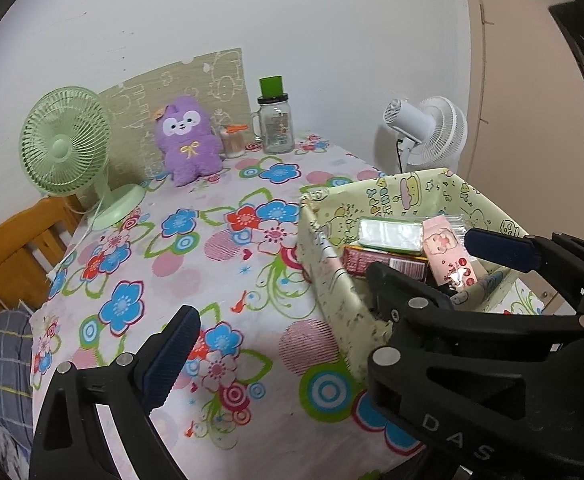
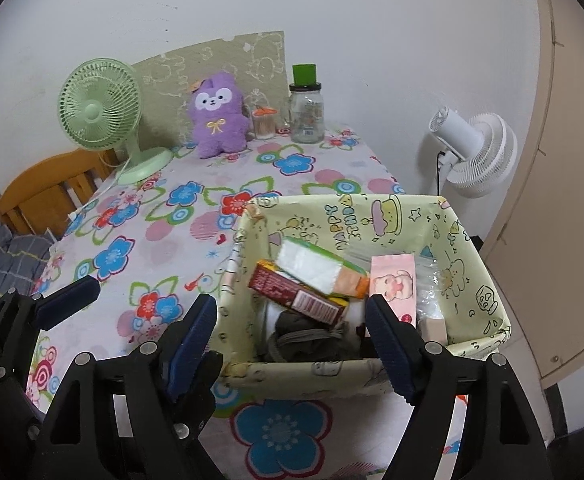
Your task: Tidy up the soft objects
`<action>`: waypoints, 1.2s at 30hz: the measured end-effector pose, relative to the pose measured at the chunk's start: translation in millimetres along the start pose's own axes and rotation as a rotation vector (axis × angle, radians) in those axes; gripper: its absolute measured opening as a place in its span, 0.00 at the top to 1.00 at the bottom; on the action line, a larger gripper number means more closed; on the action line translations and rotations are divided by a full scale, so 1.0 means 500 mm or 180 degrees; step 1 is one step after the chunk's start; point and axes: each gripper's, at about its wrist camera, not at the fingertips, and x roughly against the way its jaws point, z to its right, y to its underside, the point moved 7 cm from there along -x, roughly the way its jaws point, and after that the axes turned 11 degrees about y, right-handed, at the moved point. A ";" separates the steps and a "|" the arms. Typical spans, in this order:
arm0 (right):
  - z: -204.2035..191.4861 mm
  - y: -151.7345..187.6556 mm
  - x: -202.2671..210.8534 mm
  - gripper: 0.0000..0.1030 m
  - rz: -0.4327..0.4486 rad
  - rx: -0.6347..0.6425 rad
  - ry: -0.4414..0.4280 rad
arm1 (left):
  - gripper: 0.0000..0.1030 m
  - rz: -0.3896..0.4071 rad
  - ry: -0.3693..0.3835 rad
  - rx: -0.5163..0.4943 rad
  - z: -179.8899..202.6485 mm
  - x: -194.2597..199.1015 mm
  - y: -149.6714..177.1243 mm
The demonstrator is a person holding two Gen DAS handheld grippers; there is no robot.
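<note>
A purple plush toy [image 1: 187, 140] [image 2: 219, 115] sits upright at the far end of the flowered table, against a green card. A pale green fabric box [image 1: 332, 280] [image 2: 480, 280] stands at the near right and holds a tissue pack [image 2: 312, 266], a red carton [image 2: 296, 294], a pink packet [image 2: 395, 284] and grey cloth [image 2: 308, 340]. My left gripper [image 1: 276, 344] is open and empty over the table, left of the box. My right gripper [image 2: 292, 332] is open and empty, above the box's near edge; it also shows in the left wrist view [image 1: 424, 258].
A green desk fan [image 1: 68, 144] [image 2: 104, 110] stands at the far left. A glass jar with a green lid [image 1: 275, 120] [image 2: 307, 108] and a small cup stand beside the plush. A white fan [image 2: 472, 152] stands off the table at right. A wooden bed frame [image 2: 48, 192] is at left.
</note>
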 end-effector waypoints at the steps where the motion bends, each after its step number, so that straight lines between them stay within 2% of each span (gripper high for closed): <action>1: -0.005 0.000 0.006 0.22 0.0017 0.0016 0.0006 | 0.04 -0.0003 -0.0006 0.0012 -0.004 0.005 0.002; 5: -0.020 0.001 0.028 0.14 0.0109 0.0049 0.0018 | 0.03 -0.0013 -0.0080 0.0049 -0.020 0.023 0.012; 14: -0.048 0.002 0.079 0.08 0.0254 0.0101 0.0010 | 0.00 0.0135 -0.0242 0.0108 -0.053 0.089 0.031; 36: -0.055 -0.022 0.219 0.02 0.0636 0.0057 -0.0008 | 0.00 0.0461 -0.0535 0.0484 -0.128 0.253 0.039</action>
